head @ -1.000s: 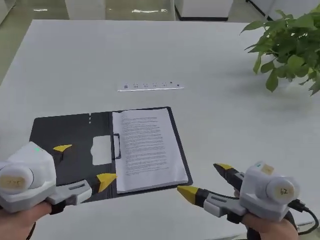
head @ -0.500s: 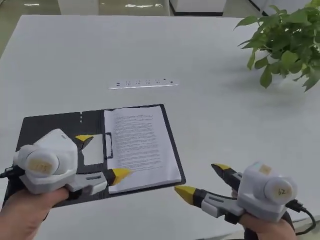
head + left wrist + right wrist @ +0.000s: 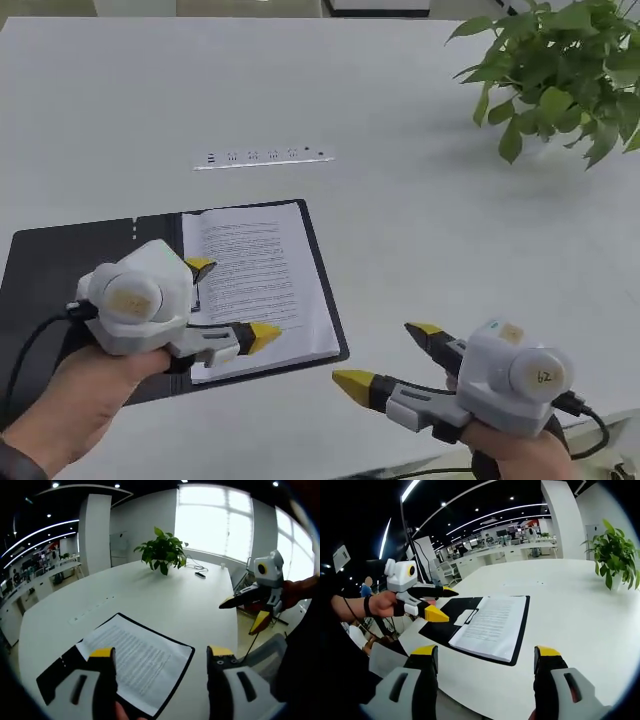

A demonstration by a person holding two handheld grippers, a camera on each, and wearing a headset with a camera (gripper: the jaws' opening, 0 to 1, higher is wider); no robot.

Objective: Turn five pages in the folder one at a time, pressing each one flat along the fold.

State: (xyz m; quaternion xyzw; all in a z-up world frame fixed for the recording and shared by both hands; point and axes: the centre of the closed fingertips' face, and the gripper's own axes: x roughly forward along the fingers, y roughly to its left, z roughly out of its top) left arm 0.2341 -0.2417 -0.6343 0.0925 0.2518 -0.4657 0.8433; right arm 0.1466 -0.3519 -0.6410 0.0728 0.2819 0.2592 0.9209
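- Since a second ago, the left gripper (image 3: 232,300) has been brought from over the dark left cover to above the near part of the printed paper stack (image 3: 255,265).
- Its jaws are being held wide apart, with nothing between them; whether the lower tip is touching the top page cannot be told.
- The right gripper (image 3: 388,357) is being held over the bare table (image 3: 420,230), just off the folder's near right corner, as it was before.
- Its jaws are likewise being kept spread, gripping nothing.
- The folder (image 3: 50,265) is lying open and flat near the table's front edge, with the stack resting on its right half.
- A power strip (image 3: 262,156) is lying beyond the folder, and a potted plant (image 3: 560,70) is standing at the far right.
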